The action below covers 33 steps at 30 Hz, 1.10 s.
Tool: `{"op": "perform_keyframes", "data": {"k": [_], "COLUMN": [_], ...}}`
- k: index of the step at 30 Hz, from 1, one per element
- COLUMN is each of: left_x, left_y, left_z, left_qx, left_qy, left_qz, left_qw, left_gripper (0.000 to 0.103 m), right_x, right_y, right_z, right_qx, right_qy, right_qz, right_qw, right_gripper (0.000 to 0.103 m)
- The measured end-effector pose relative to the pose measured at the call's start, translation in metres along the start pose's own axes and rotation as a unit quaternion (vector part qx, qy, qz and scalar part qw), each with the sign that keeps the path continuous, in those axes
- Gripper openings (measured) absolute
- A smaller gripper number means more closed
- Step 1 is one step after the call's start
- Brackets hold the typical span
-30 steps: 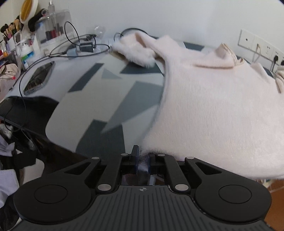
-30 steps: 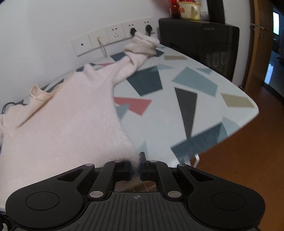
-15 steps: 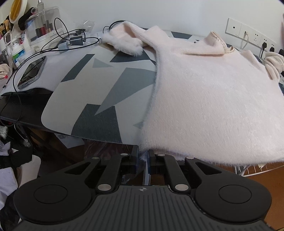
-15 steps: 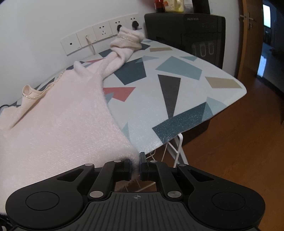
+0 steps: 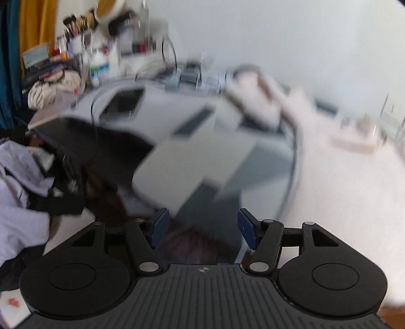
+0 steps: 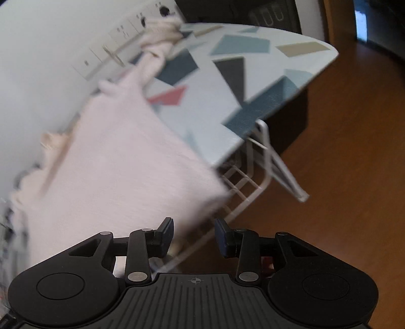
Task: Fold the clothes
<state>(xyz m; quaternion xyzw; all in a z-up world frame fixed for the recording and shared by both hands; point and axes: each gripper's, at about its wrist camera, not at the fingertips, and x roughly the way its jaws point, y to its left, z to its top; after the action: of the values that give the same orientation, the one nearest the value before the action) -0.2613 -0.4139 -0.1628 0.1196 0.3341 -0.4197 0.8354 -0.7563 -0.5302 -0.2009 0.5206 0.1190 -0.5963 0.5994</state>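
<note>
Both grippers' fingers, left [image 5: 201, 229] and right [image 6: 194, 238], are opening empty; the fluffy pale-pink sweater [image 6: 121, 162] overhanging the patterned bench [image 6: 253, 83] risks sliding off.

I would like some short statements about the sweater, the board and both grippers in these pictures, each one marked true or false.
1. The pink sweater lies on the patterned ironing board. True.
2. The left gripper is clamped on the sweater's hem. False: its jaws are opening and nothing is between them.
3. The right gripper grips a sleeve. False: its jaws are opening too, and the fabric is not pinched between them.
4. A sleeve stretches toward the wall sockets. True.
5. The floor beside the board is wooden and brown. True.
6. The board's cover is plain white. False: it shows coloured triangles.
</note>
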Motion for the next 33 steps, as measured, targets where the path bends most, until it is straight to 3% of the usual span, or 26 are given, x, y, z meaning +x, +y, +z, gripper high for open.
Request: {"op": "perform_keyframes", "data": {"k": [4,8,9,10,12,15,19,25,28,30,33], "left_x": [0.000,-0.001,-0.003,-0.004,-0.003,0.007,0.038,0.090,0.128,0.160,0.215], "left_y": [-0.011,-0.020,-0.024,-0.029,-0.041,-0.062,-0.094,-0.133,-0.155,-0.174,-0.210], "left_z": [0.032,0.088,0.103,0.115,0.130,0.142,0.138,0.145,0.166,0.181,0.204], "left_qx": [0.004,-0.018,-0.015,-0.009,0.011,0.049,0.107,0.171,0.186,0.201,0.227], "left_qy": [-0.047,-0.096,-0.112,-0.125,-0.144,-0.158,-0.108,-0.053,-0.008,0.030,0.066], "left_qz": [-0.032,-0.071,-0.083,-0.095,-0.112,-0.130,-0.149,-0.120,-0.111,-0.104,-0.058], "left_qw": [0.9984,0.9927,0.9901,0.9875,0.9832,0.9776,0.9771,0.9765,0.9763,0.9736,0.9698], "left_gripper": [0.061,0.061,0.068,0.081,0.090,0.092,0.092,0.092,0.092,0.092,0.091], "right_x": [-0.015,-0.032,-0.038,-0.043,-0.053,-0.054,-0.023,0.080,0.135,0.168,0.208], "right_y": [0.040,0.093,0.109,0.125,0.154,0.180,0.197,0.206,0.222,0.237,0.263], "right_z": [0.035,0.096,0.111,0.124,0.150,0.174,0.181,0.168,0.165,0.162,0.163], "right_qx": [-0.019,-0.012,-0.025,-0.040,-0.070,-0.117,-0.166,-0.197,-0.179,-0.181,-0.188], "right_qy": [-0.056,-0.120,-0.139,-0.156,-0.187,-0.215,-0.206,-0.114,-0.052,-0.021,0.009], "right_qz": [0.065,0.150,0.159,0.164,0.174,0.182,0.164,0.149,0.158,0.183,0.213], "right_qw": [0.996,0.981,0.977,0.973,0.964,0.952,0.950,0.962,0.970,0.966,0.959], "right_gripper": [0.034,0.034,0.034,0.035,0.039,0.043,0.043,0.043,0.043,0.043,0.043]}}
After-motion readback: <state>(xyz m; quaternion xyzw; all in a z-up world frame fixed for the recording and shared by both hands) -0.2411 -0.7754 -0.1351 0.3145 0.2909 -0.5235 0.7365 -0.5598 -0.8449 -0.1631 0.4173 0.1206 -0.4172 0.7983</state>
